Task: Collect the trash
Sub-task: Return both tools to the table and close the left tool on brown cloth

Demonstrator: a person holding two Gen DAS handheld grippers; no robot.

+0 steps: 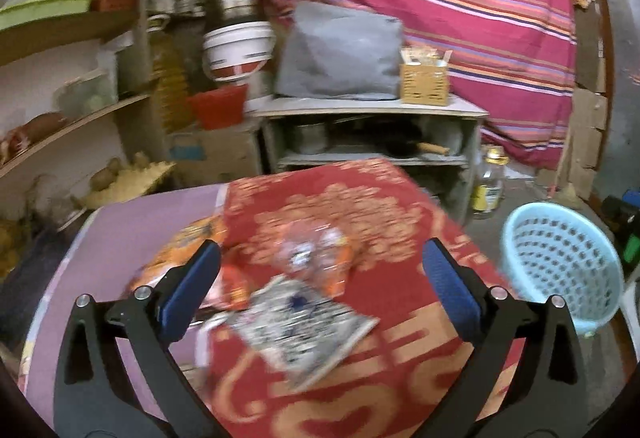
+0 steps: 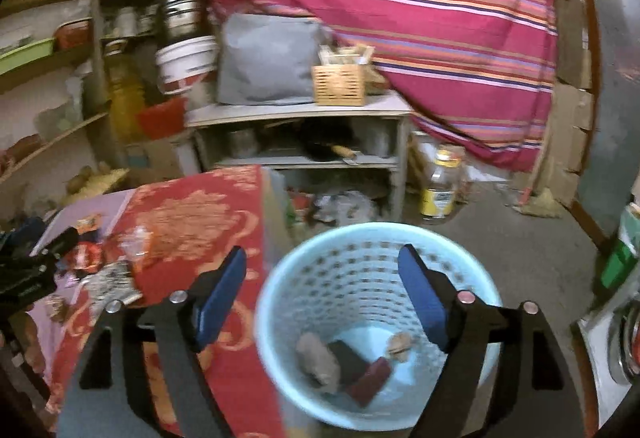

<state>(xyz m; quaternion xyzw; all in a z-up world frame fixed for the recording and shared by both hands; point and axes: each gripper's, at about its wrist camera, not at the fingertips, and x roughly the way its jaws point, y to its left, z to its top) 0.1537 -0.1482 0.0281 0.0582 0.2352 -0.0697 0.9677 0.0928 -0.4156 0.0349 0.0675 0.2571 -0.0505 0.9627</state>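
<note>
Trash sits on the worktop, bin waits lower right; both grippers empty.

Left hand-held gripper [image 1: 320, 278] is spread wide, nothing between its blue pads, hovering over the grey-white printed foil wrapper [image 1: 308, 330] at centre frame; a crumpled clear plastic wrapper [image 1: 316, 252] and an orange snack packet [image 1: 180, 254] lie just above and left of it on the red-and-gold patterned cloth of the worktop [image 1: 400, 378]. Right hand-held gripper [image 2: 324, 294] is released too, over the pale blue perforated plastic basket [image 2: 360, 238], which already holds a few scraps at lower centre. Best next move, as I judge it: drop straight onto the foil wrapper and pinch its raised edge, since flat foil slips.
</note>
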